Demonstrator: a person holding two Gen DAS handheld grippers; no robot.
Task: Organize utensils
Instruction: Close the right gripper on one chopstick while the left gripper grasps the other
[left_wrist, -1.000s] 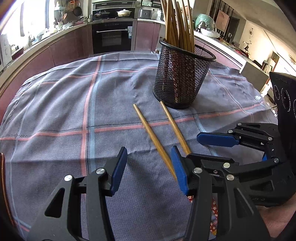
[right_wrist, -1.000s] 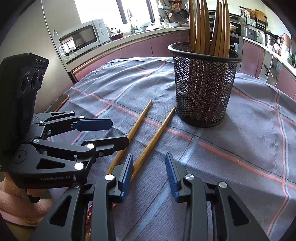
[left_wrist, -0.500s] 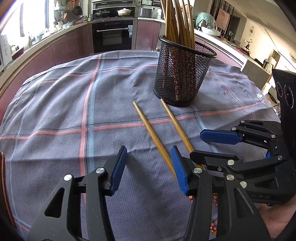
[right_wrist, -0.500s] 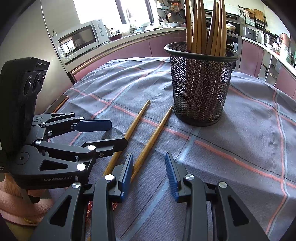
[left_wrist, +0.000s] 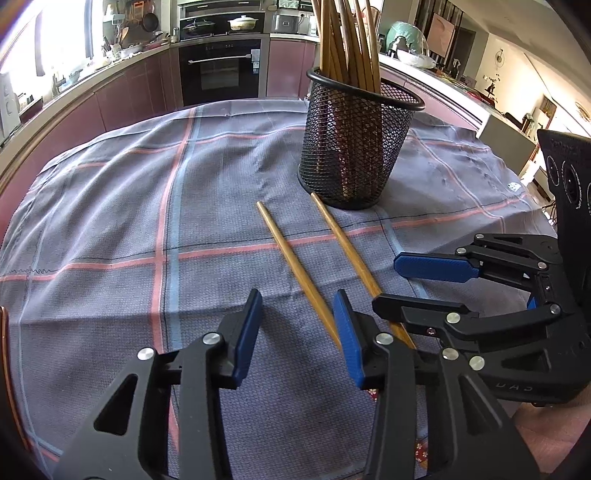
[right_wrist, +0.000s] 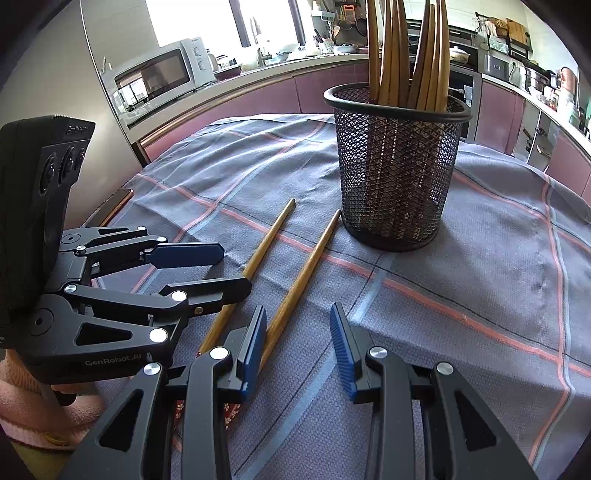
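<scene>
Two wooden chopsticks lie side by side on the checked cloth, one to the left of the other, their far tips near a black mesh holder full of upright chopsticks. My left gripper is open and empty, low over their near ends. My right gripper is open and empty, close beside it, its left pad next to the right chopstick.
The grey-blue checked cloth covers a round table whose wooden rim shows at the left. Kitchen counters, an oven and a microwave stand behind. A floral patch lies under the near chopstick ends.
Both grippers have eased slightly forward toward the chopsticks and holder. Both stay open; the chopsticks have not moved.
</scene>
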